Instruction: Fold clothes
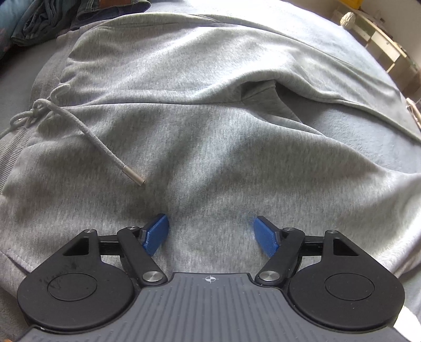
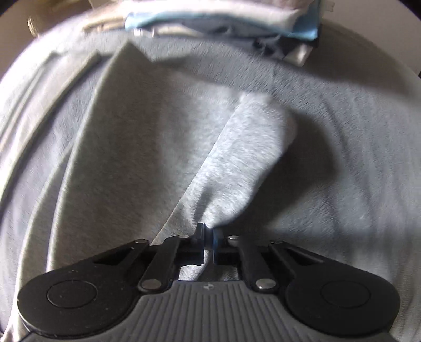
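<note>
A grey fleece pair of sweatpants (image 1: 200, 126) lies spread over the bed and fills the left wrist view. Its drawstring (image 1: 86, 134) with a metal tip runs from a knot at the waistband on the left. My left gripper (image 1: 211, 232) hovers just above the fabric, its blue pads wide apart with nothing between them. In the right wrist view my right gripper (image 2: 209, 236) is shut on a raised fold of the same grey sweatpants (image 2: 236, 163), which rises as a ridge from the jaws. That view is blurred.
Folded denim (image 1: 52, 18) lies at the far left of the bed. A wooden shelf (image 1: 381, 39) stands at the far right. A stack of folded light-blue and white clothes (image 2: 223, 18) sits beyond the sweatpants in the right wrist view.
</note>
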Motion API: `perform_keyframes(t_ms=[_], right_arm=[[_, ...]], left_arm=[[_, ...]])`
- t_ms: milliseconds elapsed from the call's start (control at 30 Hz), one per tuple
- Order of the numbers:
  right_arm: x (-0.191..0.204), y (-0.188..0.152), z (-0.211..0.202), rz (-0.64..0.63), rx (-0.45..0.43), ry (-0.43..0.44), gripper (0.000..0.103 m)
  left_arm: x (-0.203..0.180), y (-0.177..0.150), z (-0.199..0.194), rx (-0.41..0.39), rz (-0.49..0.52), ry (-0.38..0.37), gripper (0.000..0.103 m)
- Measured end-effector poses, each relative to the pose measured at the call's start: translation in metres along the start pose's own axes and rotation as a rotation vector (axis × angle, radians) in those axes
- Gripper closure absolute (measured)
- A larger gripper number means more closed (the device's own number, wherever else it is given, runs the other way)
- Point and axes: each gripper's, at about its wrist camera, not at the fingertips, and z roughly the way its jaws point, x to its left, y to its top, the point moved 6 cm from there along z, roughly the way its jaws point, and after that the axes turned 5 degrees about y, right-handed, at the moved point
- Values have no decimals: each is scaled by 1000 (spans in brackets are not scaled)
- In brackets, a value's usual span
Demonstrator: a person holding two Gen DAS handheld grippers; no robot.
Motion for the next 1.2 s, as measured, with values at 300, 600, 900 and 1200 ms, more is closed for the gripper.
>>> perform_keyframes(t_ms=[300, 600, 900, 1200], right_arm=[[-93, 10, 2, 14, -41, -122, 103], [-96, 17, -45, 141, -273, 170, 81], [-85, 74, -17, 138, -231, 174, 57], [-94, 95, -38, 274, -276, 103, 58]], left_arm=[[-3, -5, -1, -22, 45, -18, 31], [-10, -10, -2, -78, 53, 13, 30], [-12, -10, -2, -85, 15, 53, 30], [-11, -6, -2, -55, -24, 60, 30]])
